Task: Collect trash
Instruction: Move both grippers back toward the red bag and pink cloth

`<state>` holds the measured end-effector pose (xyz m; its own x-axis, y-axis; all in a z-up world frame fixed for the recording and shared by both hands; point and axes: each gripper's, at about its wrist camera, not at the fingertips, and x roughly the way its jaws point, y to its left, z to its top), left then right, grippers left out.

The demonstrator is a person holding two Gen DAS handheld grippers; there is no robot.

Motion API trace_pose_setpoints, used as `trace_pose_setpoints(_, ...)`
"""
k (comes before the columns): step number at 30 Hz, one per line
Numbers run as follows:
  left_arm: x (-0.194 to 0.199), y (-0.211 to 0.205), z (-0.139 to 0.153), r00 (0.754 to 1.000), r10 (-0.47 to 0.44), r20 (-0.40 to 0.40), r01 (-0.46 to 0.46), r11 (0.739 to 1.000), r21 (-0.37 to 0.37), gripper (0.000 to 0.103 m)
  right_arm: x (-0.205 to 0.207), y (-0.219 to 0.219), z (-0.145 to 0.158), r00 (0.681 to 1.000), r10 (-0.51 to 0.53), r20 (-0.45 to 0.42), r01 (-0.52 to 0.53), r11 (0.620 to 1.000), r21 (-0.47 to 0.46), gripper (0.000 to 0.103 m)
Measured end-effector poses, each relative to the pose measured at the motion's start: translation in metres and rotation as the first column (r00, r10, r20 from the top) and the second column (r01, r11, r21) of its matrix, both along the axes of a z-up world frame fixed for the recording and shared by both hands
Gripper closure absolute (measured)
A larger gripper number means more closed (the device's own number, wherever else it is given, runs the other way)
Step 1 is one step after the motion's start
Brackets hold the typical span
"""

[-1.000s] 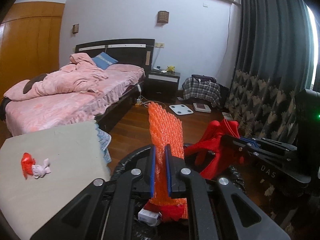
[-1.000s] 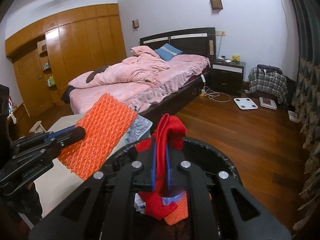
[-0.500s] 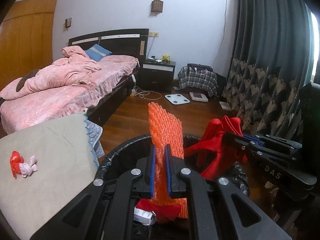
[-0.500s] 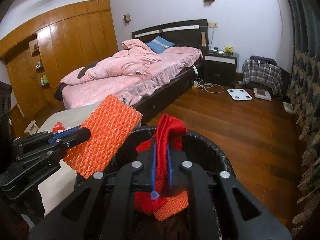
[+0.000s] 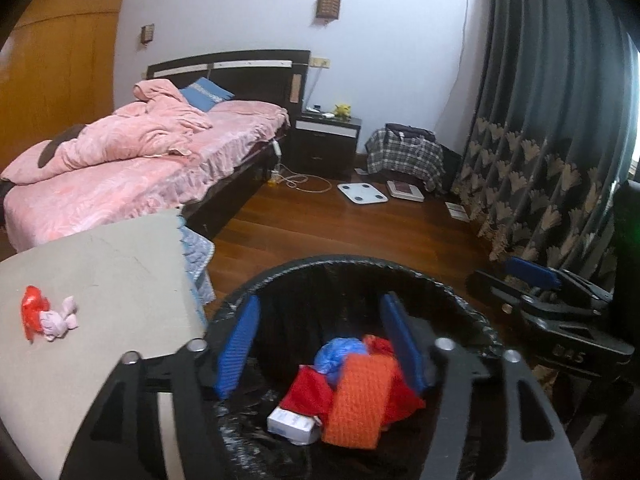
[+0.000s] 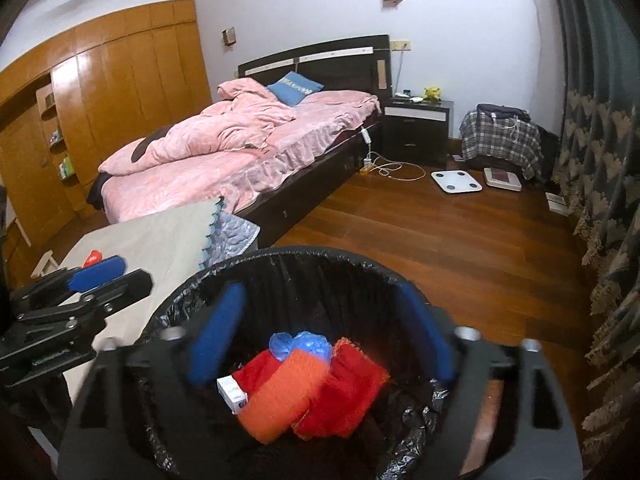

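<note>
Your left gripper (image 5: 320, 344) and right gripper (image 6: 320, 332) just opened, released, empty | orange foam (image 5: 358, 400) and red wrapper (image 6: 344, 392) inside bin (image 5: 360, 264) | left: red-pink scraps (image 5: 46, 316) on counter (image 5: 112, 264) beside bin

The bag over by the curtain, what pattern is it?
Plaid bag, grey and white checks; clearest in the right wrist view.
</note>
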<state>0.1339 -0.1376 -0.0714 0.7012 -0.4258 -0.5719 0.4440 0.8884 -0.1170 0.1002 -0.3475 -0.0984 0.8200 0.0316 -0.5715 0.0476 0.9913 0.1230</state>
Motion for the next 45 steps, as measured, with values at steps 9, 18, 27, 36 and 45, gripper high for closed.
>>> trace_pose_setpoints(9,-0.01,0.063,0.022,0.985,0.162,0.053,-0.162,0.987,0.004,0.009,-0.005,0.013,0.015,0.998,0.02,0.052,-0.021,1.0,0.012,0.006)
trace_pose_setpoints(18,-0.019,0.136,0.037,0.946,0.314,0.076,-0.316,0.949,0.011,0.006,0.013,0.071,0.034,0.989,0.119,0.085,-0.119,0.993,-0.008,0.005)
trace_pose_setpoints(27,-0.021,0.202,0.043,0.897,0.43,0.098,-0.433,0.901,0.012,0.006,0.046,0.148,0.035,0.967,0.239,0.084,-0.24,0.971,-0.001,0.005)
trace_pose_setpoints(36,-0.006,0.271,0.023,0.844,0.528,0.096,-0.531,0.847,0.008,0.006,0.09,0.228,0.022,0.941,0.334,0.046,-0.334,0.942,-0.005,0.005)
trace_pose_setpoints(45,0.029,0.337,-0.026,0.791,0.608,0.061,-0.611,0.791,0.041,0.006,0.149,0.315,-0.031,0.899,0.434,-0.054,-0.437,0.898,-0.056,0.006)
